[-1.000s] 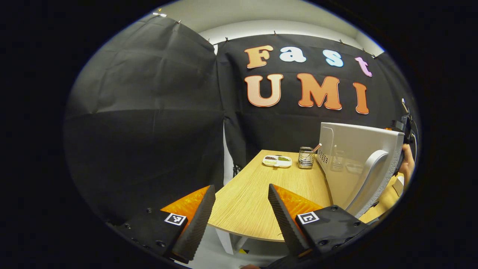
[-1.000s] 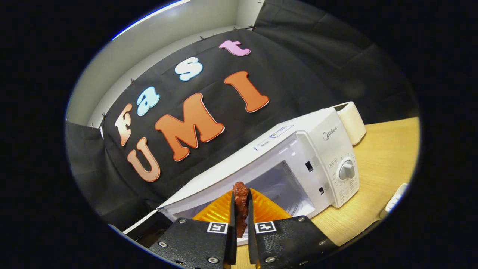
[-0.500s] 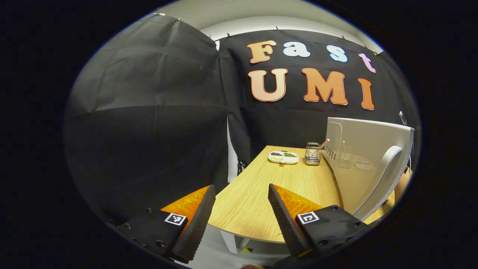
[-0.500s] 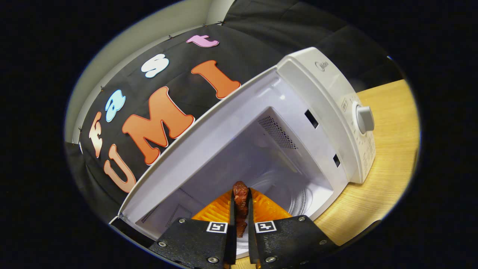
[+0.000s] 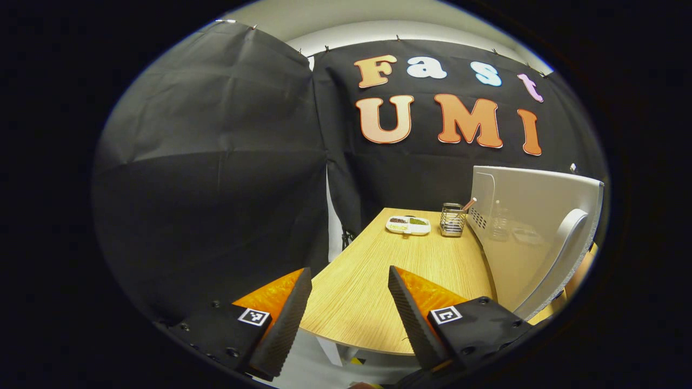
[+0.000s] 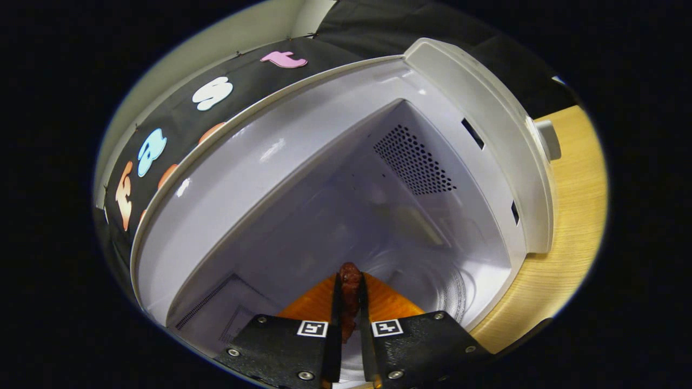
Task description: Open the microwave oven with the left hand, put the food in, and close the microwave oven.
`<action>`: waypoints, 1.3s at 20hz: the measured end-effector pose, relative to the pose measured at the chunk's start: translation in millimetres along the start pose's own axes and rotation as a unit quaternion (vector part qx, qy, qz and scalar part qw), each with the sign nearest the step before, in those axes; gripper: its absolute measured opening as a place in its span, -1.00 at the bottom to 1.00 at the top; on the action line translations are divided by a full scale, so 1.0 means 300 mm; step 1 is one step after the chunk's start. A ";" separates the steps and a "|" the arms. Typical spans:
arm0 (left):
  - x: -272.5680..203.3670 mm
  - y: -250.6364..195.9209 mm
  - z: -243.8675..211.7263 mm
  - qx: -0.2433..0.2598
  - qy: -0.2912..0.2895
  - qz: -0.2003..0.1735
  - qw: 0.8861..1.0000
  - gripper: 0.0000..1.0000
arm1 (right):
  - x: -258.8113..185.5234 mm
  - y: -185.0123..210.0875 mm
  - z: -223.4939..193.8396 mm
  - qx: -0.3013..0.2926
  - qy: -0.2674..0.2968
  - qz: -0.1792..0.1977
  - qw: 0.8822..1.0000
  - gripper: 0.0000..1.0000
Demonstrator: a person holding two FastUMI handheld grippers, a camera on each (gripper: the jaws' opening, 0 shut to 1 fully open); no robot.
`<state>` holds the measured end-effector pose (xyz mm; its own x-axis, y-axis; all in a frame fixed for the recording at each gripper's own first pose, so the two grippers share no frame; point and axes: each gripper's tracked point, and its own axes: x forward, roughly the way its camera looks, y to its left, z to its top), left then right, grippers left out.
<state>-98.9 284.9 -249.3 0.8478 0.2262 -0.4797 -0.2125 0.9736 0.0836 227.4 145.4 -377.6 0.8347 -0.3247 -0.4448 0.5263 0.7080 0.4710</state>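
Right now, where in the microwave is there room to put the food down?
The microwave floor is bare around the glass turntable, ahead of the right gripper holding the food. Outside, the table is bare before the tray and wire holder.

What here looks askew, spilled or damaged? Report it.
Nothing stands out. The white microwave oven stands open with a clean cavity, the right gripper pinches the reddish-brown food piece, and the white divided dish and wire holder sit upright.
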 end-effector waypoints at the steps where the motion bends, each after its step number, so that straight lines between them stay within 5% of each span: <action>1: 0.005 -0.004 -0.002 -0.002 0.002 -0.001 1.000 0.84 | 0.001 -0.009 0.004 -0.023 -0.004 -0.008 1.000 -0.62; 10: -0.013 -0.020 -0.004 -0.006 0.000 -0.007 1.000 0.75 | -0.009 -0.116 0.022 -0.191 0.016 -0.056 0.980 0.21; 13: -0.019 -0.024 -0.005 -0.008 0.000 -0.007 1.000 0.85 | -0.031 -0.078 0.066 -0.219 0.001 -0.036 0.975 0.48; 20: -0.027 -0.117 0.005 -0.011 -0.001 -0.042 0.999 0.75 | -0.126 -0.070 0.094 -0.239 0.022 -0.017 0.971 0.56; 26: -0.014 -0.288 0.010 -0.013 0.009 -0.099 0.995 0.80 | -0.299 -0.063 0.159 -0.290 0.031 0.039 0.956 0.67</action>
<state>-82.6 200.1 -251.9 0.8657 0.0291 -0.4997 -0.0542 0.9979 -0.0358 150.2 131.2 -310.2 0.8472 -0.2308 -0.4785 0.2685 0.9632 0.0110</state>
